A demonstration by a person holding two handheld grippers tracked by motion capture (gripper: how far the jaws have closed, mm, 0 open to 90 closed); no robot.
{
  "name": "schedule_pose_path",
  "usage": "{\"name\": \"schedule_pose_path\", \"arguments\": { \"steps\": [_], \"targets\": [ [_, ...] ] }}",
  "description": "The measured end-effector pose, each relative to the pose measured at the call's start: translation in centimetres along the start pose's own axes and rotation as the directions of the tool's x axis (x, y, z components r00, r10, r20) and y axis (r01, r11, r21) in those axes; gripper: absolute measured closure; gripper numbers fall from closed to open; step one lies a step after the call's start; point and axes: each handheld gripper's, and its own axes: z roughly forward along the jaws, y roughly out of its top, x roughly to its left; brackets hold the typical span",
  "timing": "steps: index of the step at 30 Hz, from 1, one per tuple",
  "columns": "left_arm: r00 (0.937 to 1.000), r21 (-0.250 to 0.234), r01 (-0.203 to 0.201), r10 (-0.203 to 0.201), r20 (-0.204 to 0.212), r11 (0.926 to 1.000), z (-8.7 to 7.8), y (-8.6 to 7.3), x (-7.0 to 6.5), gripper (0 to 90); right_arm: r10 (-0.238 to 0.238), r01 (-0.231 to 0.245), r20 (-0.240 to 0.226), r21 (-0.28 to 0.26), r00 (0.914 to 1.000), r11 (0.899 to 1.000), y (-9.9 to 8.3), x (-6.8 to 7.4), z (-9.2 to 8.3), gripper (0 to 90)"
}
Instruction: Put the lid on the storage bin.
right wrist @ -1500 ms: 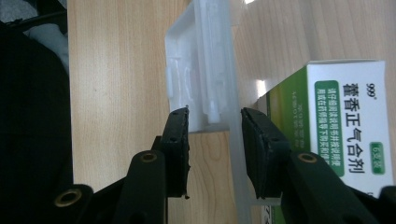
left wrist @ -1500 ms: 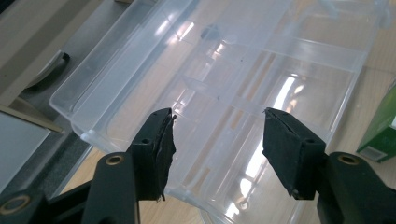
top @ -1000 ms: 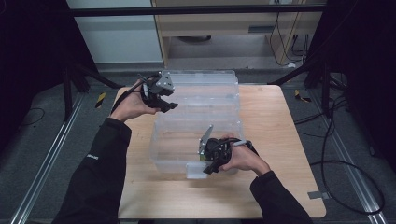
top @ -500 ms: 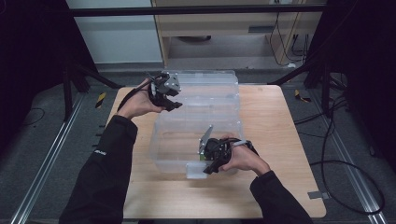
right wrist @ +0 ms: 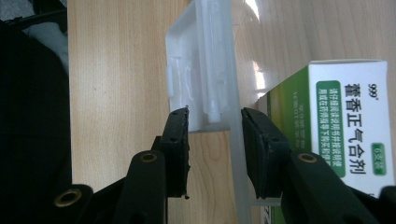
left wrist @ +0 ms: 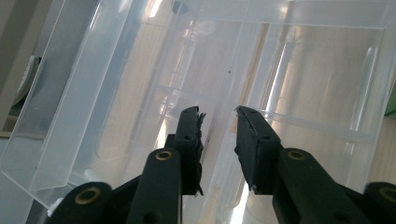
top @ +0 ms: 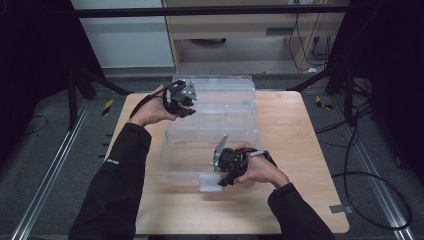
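A clear plastic storage box [top: 172,150] stands open on the wooden table, its lid [top: 225,92] folded back on the far side. My left gripper [top: 186,104] [left wrist: 218,112] is at the lid's left end. Its jaws have just been closing and stand either side of a thin clear edge [left wrist: 224,93] without pressing it. My right gripper [top: 221,177] [right wrist: 215,114] is at the box's front wall, shut on the white latch [right wrist: 198,70] and the wall behind it. Just inside that wall lies a green-and-white medicine carton [right wrist: 345,116].
The wooden table [top: 300,130] has bare room to the right of the box and along its front edge. Dark floor, metal rails and cables surround it. A light cabinet [top: 240,25] stands behind the table.
My left gripper has edged slightly to the right, onto the lid's end. The right hand and the box stay where they were.
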Motion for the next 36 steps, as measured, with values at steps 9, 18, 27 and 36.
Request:
{"name": "schedule_pose_path", "arguments": {
  "steps": [9, 18, 27, 36],
  "targets": [
    [0.9998, 0.039, -0.018, 0.018, 0.008, 0.9991, 0.8, 0.3, 0.2, 73.2, -0.002, 0.002, 0.008, -0.002, 1.0000, 1.000, 0.0, 0.0, 0.0, 63.1],
    [0.9983, 0.078, -0.059, 0.058, 0.009, 0.9952, 0.5, 0.8, -0.1, 78.4, 0.001, -0.001, 0.014, -0.002, 0.9999, 1.000, 0.0, 0.1, 0.0, 63.3],
    [0.9938, 0.123, -0.109, 0.106, 0.032, 0.9863, -0.1, 1.6, -0.7, 84.4, 0.007, -0.007, 0.019, 0.005, 0.9998, 1.000, 0.0, 0.3, 0.0, 63.7],
    [0.9911, 0.121, -0.132, 0.129, 0.035, 0.9838, -1.2, 1.8, -1.8, 86.0, 0.016, -0.016, 0.023, 0.015, 0.9996, 1.000, 0.1, 0.4, 0.0, 64.1]
  ]
}}
